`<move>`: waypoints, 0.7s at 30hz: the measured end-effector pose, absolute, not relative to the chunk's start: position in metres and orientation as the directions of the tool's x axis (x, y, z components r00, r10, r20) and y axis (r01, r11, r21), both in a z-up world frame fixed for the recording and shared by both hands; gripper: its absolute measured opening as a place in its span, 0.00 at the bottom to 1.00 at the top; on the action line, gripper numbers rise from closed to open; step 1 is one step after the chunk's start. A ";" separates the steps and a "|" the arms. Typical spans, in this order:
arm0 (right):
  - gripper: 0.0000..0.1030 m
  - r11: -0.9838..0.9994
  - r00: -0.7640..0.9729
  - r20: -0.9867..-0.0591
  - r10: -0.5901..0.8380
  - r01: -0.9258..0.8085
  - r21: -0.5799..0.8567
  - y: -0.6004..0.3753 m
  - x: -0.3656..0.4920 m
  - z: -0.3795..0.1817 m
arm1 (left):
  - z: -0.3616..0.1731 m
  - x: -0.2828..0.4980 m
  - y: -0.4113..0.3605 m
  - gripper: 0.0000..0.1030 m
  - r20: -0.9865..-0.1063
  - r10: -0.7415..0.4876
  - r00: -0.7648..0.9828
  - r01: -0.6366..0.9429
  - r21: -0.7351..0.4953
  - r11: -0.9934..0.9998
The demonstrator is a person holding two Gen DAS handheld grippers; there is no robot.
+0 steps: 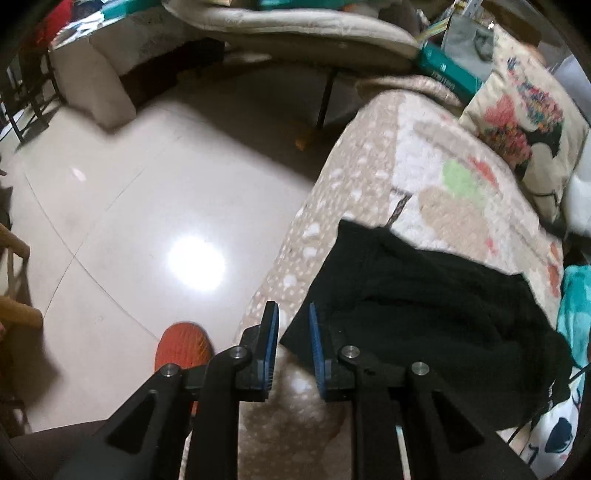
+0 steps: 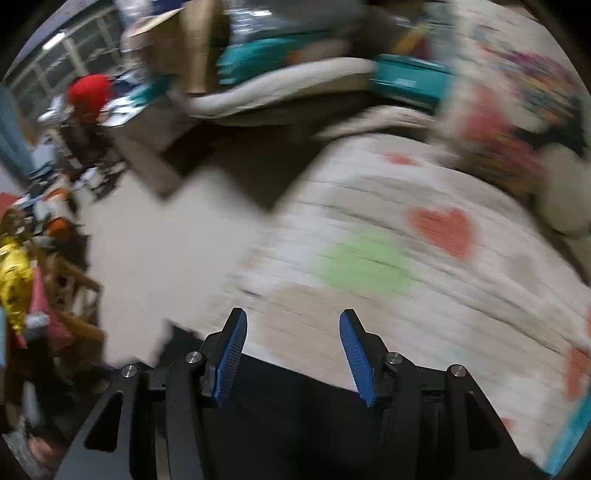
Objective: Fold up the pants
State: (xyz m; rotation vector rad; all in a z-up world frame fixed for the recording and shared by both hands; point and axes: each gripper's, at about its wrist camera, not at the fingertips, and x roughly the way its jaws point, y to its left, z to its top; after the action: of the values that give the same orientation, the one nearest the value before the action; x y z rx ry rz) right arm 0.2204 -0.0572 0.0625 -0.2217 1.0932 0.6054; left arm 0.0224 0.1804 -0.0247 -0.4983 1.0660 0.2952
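Observation:
The black pants [image 1: 424, 295] lie in a rumpled heap on a patterned blanket [image 1: 424, 177] covering a bed or sofa. My left gripper [image 1: 293, 310] hangs over the near left corner of the pants, by the blanket's edge. Its blue pads stand a narrow gap apart with only blanket showing between them, and the pants' edge lies just behind the right pad. The right wrist view is blurred. There my right gripper [image 2: 292, 317] is open over the blanket [image 2: 369, 266] with nothing between its fingers. The edge of the pants [image 2: 291, 384] shows dark low between the fingers.
A glossy tiled floor [image 1: 147, 206] lies left of the bed, with an orange shoe [image 1: 183, 347] on it near my left gripper. A printed pillow [image 1: 524, 122] leans at the far right. A teal cloth [image 1: 576, 302] lies right of the pants, and cushions and clutter [image 1: 295, 22] fill the back.

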 end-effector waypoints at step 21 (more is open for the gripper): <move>0.07 0.920 0.333 -0.909 0.250 -0.374 0.116 -0.151 0.255 -0.008 | -0.042 0.073 0.056 0.17 -0.883 -0.101 0.459 -0.138 -0.183 0.973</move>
State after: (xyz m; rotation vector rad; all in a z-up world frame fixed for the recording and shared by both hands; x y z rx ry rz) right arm 0.2555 -0.1514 -0.0085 -0.1219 1.1625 0.4086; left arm 0.0725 0.0556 -0.0424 -0.2424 1.0967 0.0230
